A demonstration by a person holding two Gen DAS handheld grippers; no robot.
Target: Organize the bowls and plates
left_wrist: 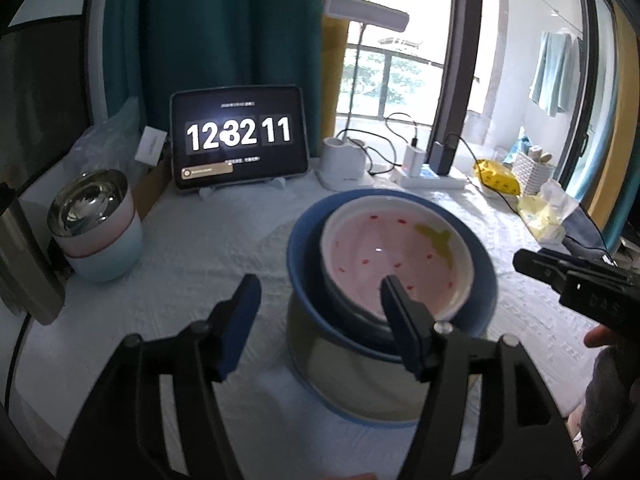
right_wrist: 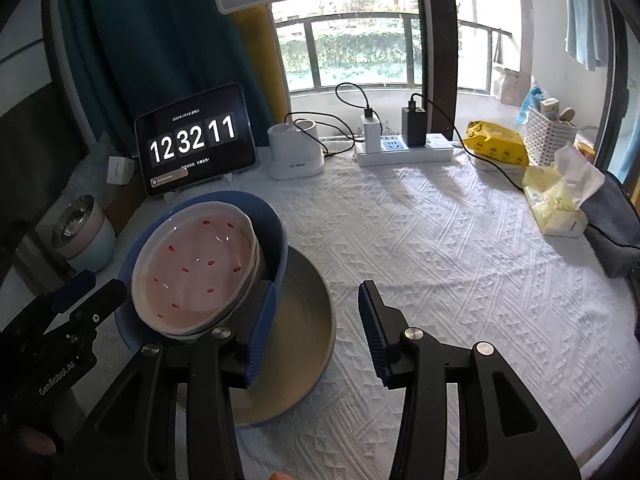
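Black tablet (right_wrist: 195, 140) reads 12 32 11 (clock).

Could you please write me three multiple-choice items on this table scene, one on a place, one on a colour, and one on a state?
1. Where does the pink dotted dish sit?
A. Nested in the blue bowl
B. Flat on the tablecloth
C. Beside the tissue pack

2. What colour is the wipes packet near the white basket?
A. Green
B. Yellow
C. Red

3. How do the fingers of the right claw stand?
A. Pressed shut on the dish
B. Clamped on the tablet
C. Apart, gripping nothing

Answers: 1 A, the dish rests inside the blue bowl, which sits in a larger grey bowl. 2 B, its wrapper is plainly yellow. 3 C, bare tablecloth shows between the fingers.
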